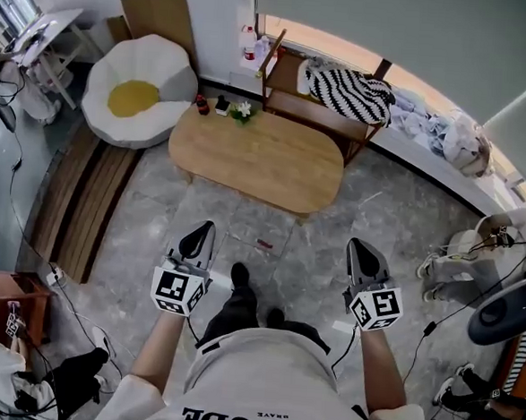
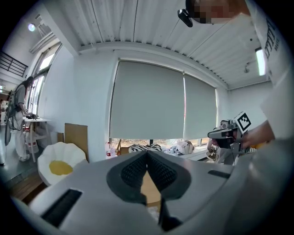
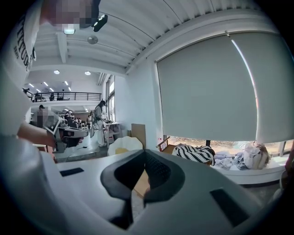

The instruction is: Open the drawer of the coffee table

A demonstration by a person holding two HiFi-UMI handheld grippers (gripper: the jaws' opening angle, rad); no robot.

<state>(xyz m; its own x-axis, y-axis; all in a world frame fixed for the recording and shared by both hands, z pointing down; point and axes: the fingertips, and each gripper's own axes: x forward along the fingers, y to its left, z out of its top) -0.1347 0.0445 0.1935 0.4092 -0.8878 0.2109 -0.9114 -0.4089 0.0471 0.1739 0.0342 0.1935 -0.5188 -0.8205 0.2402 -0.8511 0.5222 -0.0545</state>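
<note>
**While both grippers are closed, the coffee table (image 1: pixel 257 159) lies farther ahead**

As the person stands on the grey floor (image 1: pixel 309 253), the left gripper (image 1: pixel 205 227) and the right gripper (image 1: pixel 354 245) are held out side by side. Each has its jaws pressed together, with nothing between them. The oval wooden coffee table is on the far side, well apart from both tips. Its drawer does not show from above. A small plant (image 1: pixel 243 111) stands at its far left edge.

The left tongs (image 1: pixel 202 230) and the right tongs (image 1: pixel 357 247) are being held forward, side by side, apart, jaws pressed together on nothing.
</note>
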